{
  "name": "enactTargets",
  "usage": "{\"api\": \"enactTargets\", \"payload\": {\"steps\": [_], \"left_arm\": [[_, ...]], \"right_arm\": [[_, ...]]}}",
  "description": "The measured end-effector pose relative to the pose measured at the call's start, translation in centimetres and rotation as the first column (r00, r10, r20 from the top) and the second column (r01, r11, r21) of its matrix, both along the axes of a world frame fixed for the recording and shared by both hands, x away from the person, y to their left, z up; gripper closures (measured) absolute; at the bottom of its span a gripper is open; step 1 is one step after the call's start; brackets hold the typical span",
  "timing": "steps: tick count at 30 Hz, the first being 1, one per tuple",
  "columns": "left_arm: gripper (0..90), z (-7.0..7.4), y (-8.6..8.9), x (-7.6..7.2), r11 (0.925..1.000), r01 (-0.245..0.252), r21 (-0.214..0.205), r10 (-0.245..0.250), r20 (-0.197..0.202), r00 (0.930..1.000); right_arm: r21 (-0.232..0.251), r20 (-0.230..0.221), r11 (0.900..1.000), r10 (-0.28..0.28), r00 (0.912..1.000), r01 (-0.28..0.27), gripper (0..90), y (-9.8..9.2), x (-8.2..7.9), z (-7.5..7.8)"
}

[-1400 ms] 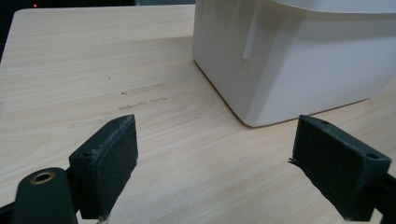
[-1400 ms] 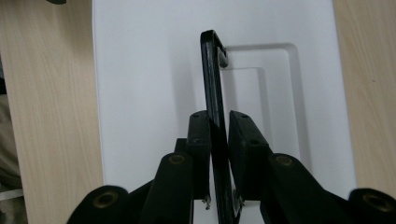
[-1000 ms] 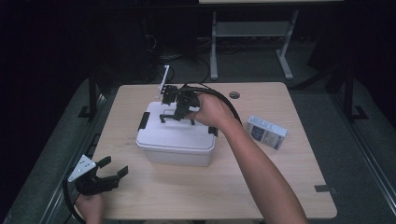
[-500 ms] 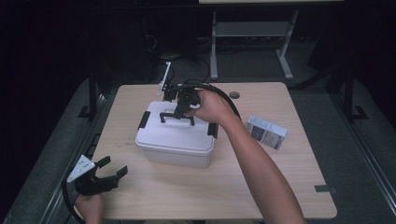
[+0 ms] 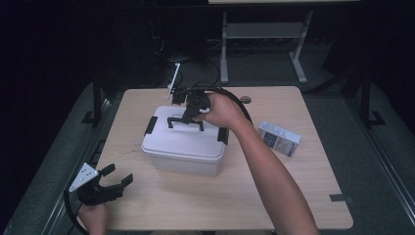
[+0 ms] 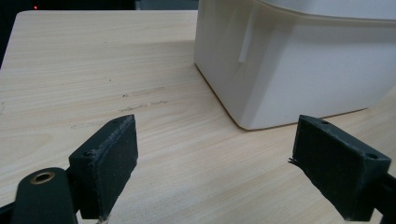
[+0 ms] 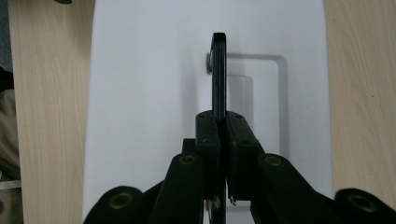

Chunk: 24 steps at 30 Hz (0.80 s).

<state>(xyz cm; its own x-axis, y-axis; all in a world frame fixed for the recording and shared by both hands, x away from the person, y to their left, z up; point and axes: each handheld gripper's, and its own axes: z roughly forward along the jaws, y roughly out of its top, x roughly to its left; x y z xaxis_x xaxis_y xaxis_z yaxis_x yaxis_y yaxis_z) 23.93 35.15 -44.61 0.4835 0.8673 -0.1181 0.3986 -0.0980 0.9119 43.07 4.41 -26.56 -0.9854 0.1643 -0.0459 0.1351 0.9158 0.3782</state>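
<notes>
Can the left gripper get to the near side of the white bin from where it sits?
Probably yes. The left gripper sits open at the near-left corner, and only bare table lies between it and the white bin. The right gripper is clamped on the bin's handle, clear of that path.

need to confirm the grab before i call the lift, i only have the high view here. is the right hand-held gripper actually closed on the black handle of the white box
Observer: Yes. In the right gripper view the right hand-held gripper has both pads pressed flat against the black handle, which stands upright off the lid.
Operator: is it gripped at the middle or near an end
Observer: The high view puts the grip right of the handle's middle, toward its right end.
Operator: and the left one, is it touching the box
Observer: No. In the left gripper view the left hand-held gripper is open over bare table, with the white box ahead and apart from the pads.
</notes>
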Motion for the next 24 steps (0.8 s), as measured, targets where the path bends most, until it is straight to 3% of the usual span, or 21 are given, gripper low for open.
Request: {"api": "enactTargets", "payload": {"steps": [24], "left_arm": [[13.2, 0.0, 0.0, 0.0, 1.0000, 0.003, 0.005, -0.003, -0.001, 1.0000]], "right_arm": [[0.067, 0.015, 0.9977, -0.013, 0.9998, 0.012, 84.9, -1.6, -0.9, 2.6]]}}
